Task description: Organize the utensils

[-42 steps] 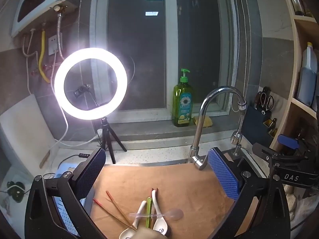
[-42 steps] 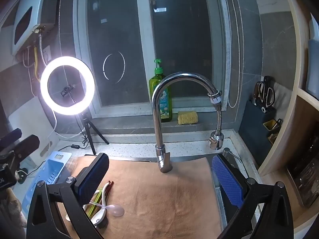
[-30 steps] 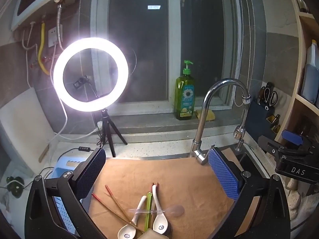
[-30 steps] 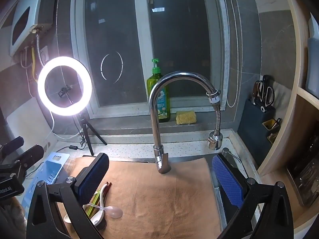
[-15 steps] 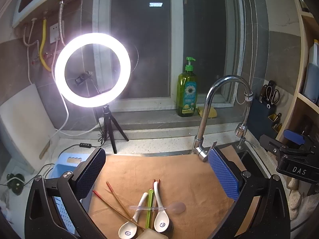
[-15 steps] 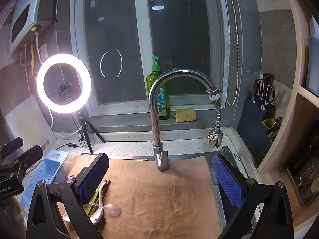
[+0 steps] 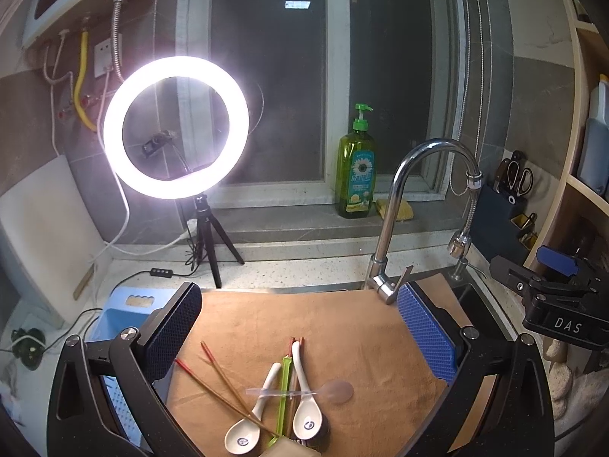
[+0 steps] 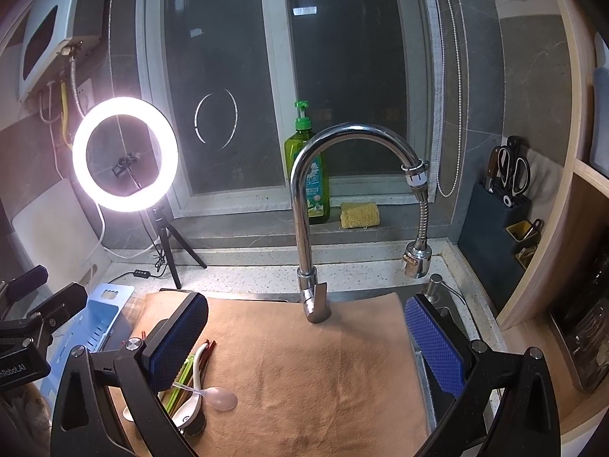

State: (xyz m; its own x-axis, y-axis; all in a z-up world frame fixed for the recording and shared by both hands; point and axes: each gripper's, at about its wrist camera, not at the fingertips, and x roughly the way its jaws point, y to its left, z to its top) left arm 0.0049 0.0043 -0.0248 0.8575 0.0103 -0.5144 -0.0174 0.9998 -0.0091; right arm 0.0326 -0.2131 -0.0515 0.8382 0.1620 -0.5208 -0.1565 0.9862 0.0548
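A pile of utensils lies on a tan mat (image 7: pixel 342 327) over the sink: two white ceramic spoons (image 7: pixel 306 417), a clear plastic spoon (image 7: pixel 331 391), brown-red chopsticks (image 7: pixel 219 388) and a green stick (image 7: pixel 283 396). My left gripper (image 7: pixel 298 327) is open and empty, hovering above and just behind the pile. My right gripper (image 8: pixel 306 339) is open and empty over the mat; the pile (image 8: pixel 198 392) sits by its left finger. The right gripper body shows at the left wrist view's right edge (image 7: pixel 552 301).
A chrome faucet (image 8: pixel 304 209) rises behind the mat. A blue slotted tray (image 7: pixel 125 316) lies left of the mat. A ring light on a tripod (image 7: pixel 175 129), a green soap bottle (image 7: pixel 356 175), a sponge (image 8: pixel 359 215) and a scissor holder (image 8: pixel 508 182) stand behind.
The left gripper drifted slightly back and up, so more of the utensil pile shows. The right gripper barely moved. Both stayed open.
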